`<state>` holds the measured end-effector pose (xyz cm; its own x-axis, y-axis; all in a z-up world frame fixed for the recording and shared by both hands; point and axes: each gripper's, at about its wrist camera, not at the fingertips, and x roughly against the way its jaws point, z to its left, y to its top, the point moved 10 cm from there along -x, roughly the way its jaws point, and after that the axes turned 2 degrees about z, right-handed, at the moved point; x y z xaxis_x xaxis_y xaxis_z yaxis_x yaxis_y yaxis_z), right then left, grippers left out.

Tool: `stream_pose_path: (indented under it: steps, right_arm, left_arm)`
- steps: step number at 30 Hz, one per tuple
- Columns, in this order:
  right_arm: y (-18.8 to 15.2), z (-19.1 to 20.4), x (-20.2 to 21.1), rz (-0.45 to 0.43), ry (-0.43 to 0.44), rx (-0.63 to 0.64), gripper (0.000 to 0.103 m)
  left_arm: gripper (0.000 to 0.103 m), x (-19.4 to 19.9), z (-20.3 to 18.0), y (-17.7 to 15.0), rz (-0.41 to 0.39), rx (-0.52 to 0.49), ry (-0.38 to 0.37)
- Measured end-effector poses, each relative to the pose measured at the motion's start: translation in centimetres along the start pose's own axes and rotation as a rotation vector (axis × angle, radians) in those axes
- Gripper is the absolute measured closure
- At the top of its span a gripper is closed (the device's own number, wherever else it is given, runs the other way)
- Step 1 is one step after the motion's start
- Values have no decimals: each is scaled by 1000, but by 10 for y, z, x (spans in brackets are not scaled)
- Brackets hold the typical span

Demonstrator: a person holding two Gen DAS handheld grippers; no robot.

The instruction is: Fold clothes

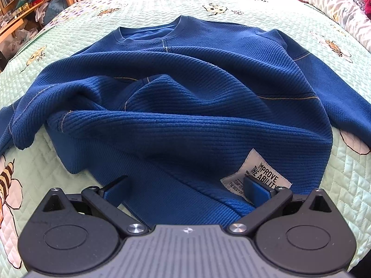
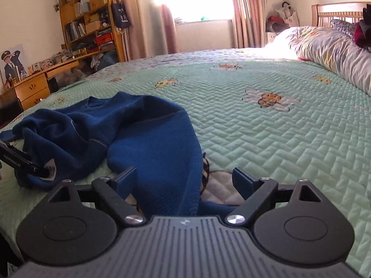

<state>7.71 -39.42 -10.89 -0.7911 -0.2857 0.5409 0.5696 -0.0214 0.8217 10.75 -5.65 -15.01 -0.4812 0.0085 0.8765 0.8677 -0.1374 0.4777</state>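
I am looking across a wide bed (image 2: 266, 125) under a pale green quilted cover, and the blue sweater (image 1: 185, 97) is lying rumpled on it near the edge where I am working, collar pointing away from me and one sleeve trailing off to the side. It is reading as a thick, ribbed knit: soft and floppy, with some weight, grippy rather than slick, and nothing about it fragile. I am judging it will sag and bunch wherever it is lifted, so single points in the middle are poor holds. The hem, the shoulder seams and the sleeve cuffs are looking like the better places, where the fabric is doubled. The white label (image 1: 257, 176) is marking the hem corner. My left gripper (image 1: 185, 185) is standing spread over that hem, one finger resting by the label, pinching nothing. My right gripper (image 2: 183, 176) is also spread wide, with the sleeve (image 2: 162, 162) lying loose between its fingers.
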Motion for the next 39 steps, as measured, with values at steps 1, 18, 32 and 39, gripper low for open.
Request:
stream_pose_path:
  steps: [1, 18, 32, 39]
  right_arm:
    - [-5, 2, -4, 24, 21, -5, 23]
    - [128, 9, -16, -119, -590, 904, 95]
    - [138, -183, -66, 44, -437, -149, 43]
    - [57, -195, -30, -118, -104, -781, 33]
  left_arm:
    - [0, 0, 0, 0, -2, 0, 0]
    - [1, 16, -4, 2, -10, 49, -171]
    - [1, 36, -1, -19, 27, 155, -379]
    - [2, 36, 8, -26, 39, 241, -454]
